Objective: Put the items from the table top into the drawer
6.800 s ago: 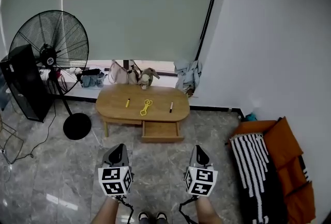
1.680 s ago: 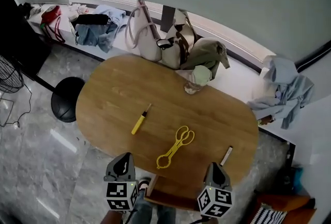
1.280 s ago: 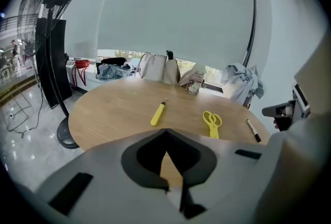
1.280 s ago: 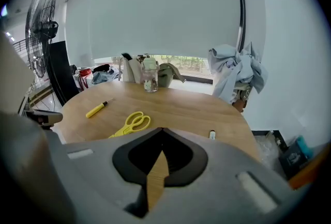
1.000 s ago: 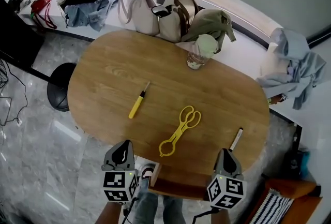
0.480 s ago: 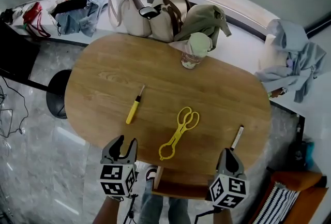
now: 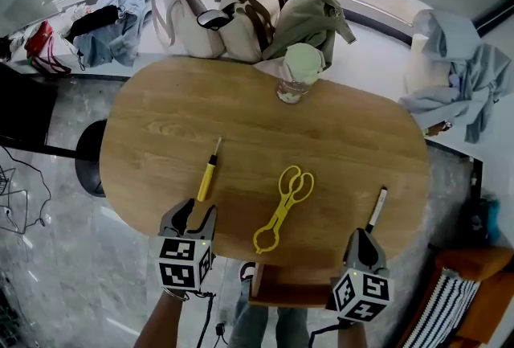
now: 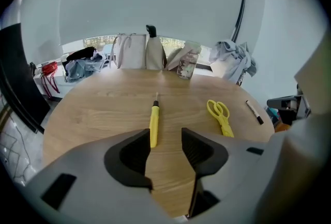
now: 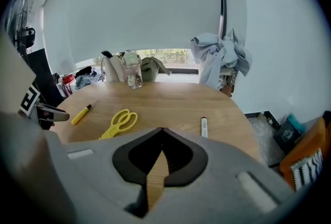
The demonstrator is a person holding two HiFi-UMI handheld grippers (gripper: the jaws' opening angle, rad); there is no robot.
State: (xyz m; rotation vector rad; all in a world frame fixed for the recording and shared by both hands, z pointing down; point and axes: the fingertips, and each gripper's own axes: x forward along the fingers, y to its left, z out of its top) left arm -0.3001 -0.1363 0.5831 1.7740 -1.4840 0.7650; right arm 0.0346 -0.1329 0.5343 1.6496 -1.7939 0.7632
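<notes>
Opening its jaws, our left gripper [image 7: 195, 214] hangs over the table's [image 7: 345, 129] near edge. The left gripper view [image 8: 165, 140] shows them wide apart with only bare wood between them. They touch nothing, and the screwdriver [image 8: 154, 123] lies on the table just past the left jaw's tip. Our right gripper [image 7: 359, 236] is off the table's near right edge, its jaws pressed together on nothing [image 9: 162, 132].

All three task items rest on the table:
- The yellow screwdriver [image 7: 208, 175] is on its left half.
- The yellow scissors [image 7: 283, 202] are at its middle, by the near edge.
- The marker [image 7: 376, 207] is at its right, by the near edge.

The drawer [image 7: 289, 290] stands pulled out under the table's near edge, between our grippers.

For writing, we see only black-and-white square markers on the grippers' cubes. Any print on the marker is too small to read.

Only the head view shows the drawer. It also shows a jar [image 7: 294, 73] with a green top at the table's far edge and bags [image 7: 217, 9] beyond it. The right gripper view catches the left gripper [image 9: 39, 109] at its left side, with the scissors [image 9: 119, 122] and marker [image 9: 204, 127] ahead on the table.
</notes>
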